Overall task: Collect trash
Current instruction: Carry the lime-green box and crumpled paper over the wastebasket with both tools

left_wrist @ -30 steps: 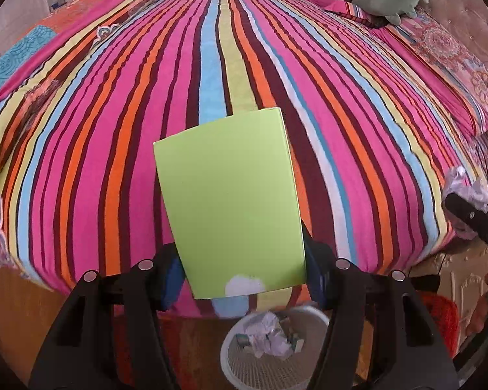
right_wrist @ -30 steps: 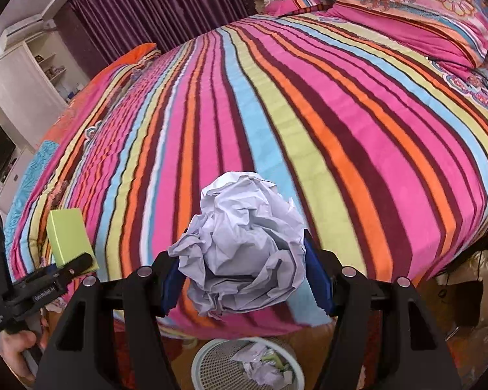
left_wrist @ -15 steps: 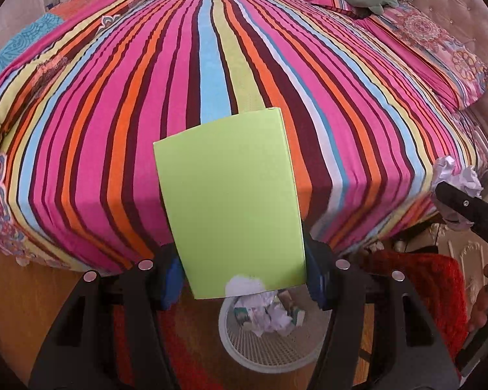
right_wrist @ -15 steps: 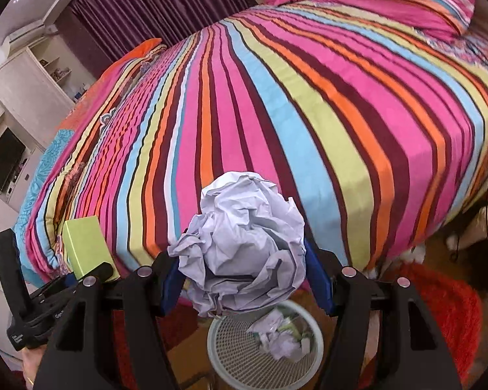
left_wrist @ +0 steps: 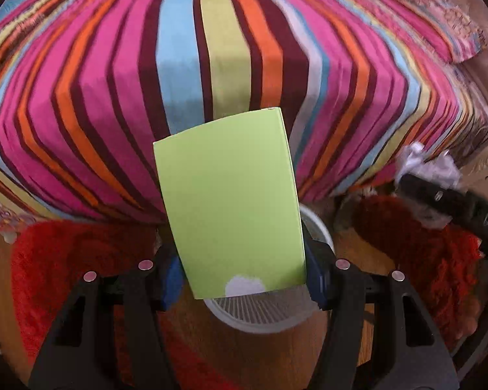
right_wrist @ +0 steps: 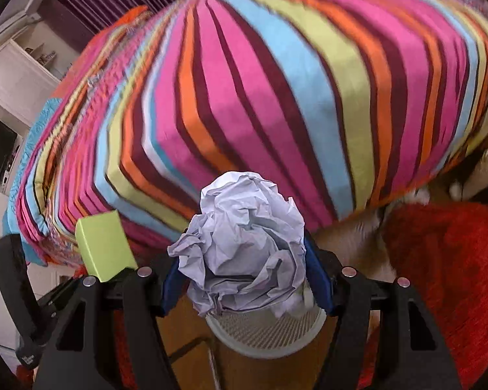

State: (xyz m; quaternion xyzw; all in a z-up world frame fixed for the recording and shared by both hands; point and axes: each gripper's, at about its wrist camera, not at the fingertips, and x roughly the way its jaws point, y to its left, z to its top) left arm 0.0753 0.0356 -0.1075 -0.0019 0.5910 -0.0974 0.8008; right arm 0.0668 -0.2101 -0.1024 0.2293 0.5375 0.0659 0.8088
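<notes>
Gripping green box [left_wrist: 231, 201], paper wad [right_wrist: 247, 247] above bin [right_wrist: 266, 331].

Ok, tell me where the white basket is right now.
The white mesh basket stands on the floor at the foot of the striped bed, low centre in both wrist views, partly hidden behind the green box.

A box [left_wrist: 231, 201] is sitting between the fingers of the left gripper [left_wrist: 244, 273], directly above a wastebasket [left_wrist: 260, 312] standing on the floor. A crumpled paper ball [right_wrist: 244, 253] is sitting between the fingers of the right gripper [right_wrist: 247, 279], over the same wastebasket [right_wrist: 266, 331]. The bed [left_wrist: 211, 48] is lying behind both, with its edge hanging just beyond the basket. A rug [left_wrist: 423, 253] is spreading right of the basket, another part [left_wrist: 65, 260] left. The left gripper is showing at the right gripper's left.
</notes>
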